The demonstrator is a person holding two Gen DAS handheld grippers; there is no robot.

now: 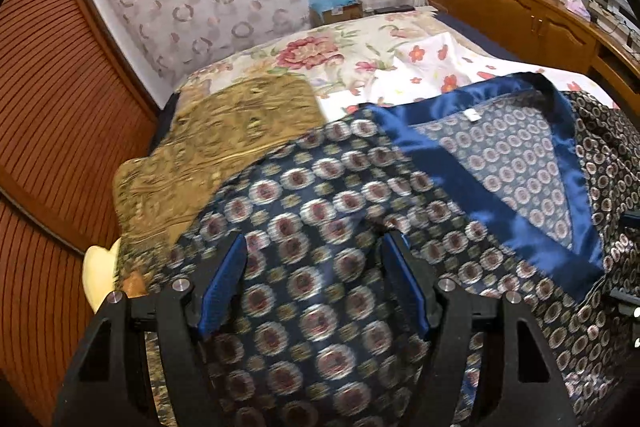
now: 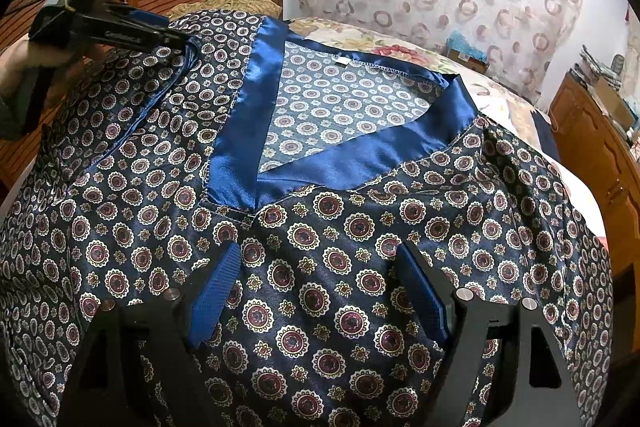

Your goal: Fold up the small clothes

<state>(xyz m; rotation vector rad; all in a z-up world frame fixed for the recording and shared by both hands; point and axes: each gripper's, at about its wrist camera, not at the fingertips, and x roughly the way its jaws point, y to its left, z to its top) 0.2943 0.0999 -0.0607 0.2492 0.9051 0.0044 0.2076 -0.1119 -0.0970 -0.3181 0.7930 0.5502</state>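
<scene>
1. Right wrist view, nearest: the right gripper (image 2: 320,291) stands with its blue-padded jaws wide apart and nothing between them, hovering over the navy satin top with a medallion print (image 2: 328,307).
2. That top lies spread over the bed – its glossy blue V-neck band (image 2: 256,99) sits at 12 o'clock from the right gripper, with a small white label (image 2: 343,61) at the back of the neck.
3. At 10 o'clock in the same view, the left gripper (image 2: 176,37) reaches over a folded-in edge of the top.
4. Left wrist view: the left gripper (image 1: 316,287) has its jaws well apart, gripping nothing – the printed cloth lies beneath them.
5. Farther off at 11 o'clock lies a gold brocade cloth (image 1: 224,135); beyond it, a floral bedsheet (image 1: 320,55).
</scene>
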